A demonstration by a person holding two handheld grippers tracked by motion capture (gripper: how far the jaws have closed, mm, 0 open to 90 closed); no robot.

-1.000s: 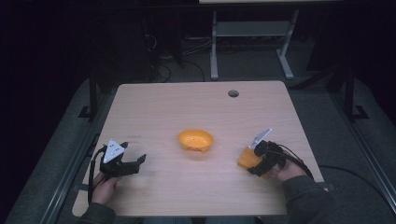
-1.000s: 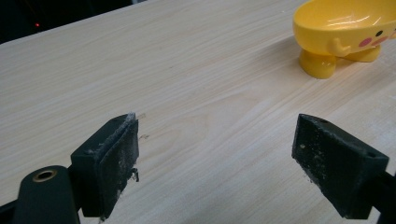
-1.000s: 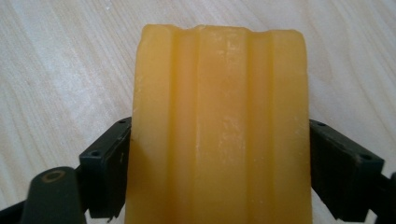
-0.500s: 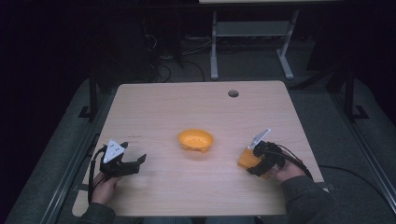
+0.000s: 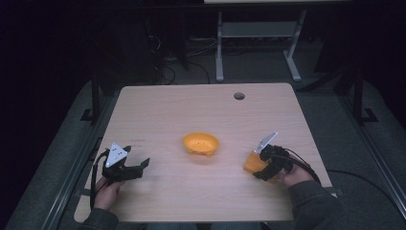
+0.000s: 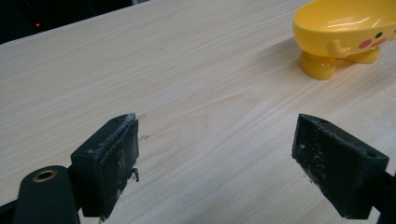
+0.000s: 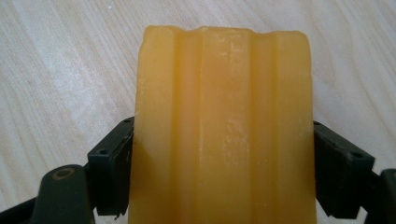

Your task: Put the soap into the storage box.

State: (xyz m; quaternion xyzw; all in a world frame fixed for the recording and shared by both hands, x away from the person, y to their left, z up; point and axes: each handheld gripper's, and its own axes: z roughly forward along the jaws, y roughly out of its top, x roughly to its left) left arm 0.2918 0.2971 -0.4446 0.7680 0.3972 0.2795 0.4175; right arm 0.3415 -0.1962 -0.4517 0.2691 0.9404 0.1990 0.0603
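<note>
Pale wood table (image 5: 191,110): right gripper (image 5: 258,165) clamped on orange soap bar (image 7: 224,130), left gripper (image 5: 136,167) wide apart, empty.

You've got a waxy, matt, ridged soap bar (image 7: 223,126) in your right gripper (image 7: 223,186). Its matt black plastic pads (image 7: 109,172) look scuffed and dusty. The yellow dish (image 6: 348,32) shines like glossy plastic; the table (image 5: 191,110) is pale, smooth wood-grain laminate.

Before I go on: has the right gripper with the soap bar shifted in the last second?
No. In the high view the right gripper and soap bar sit at the same spot relative to the yellow dish.
</note>
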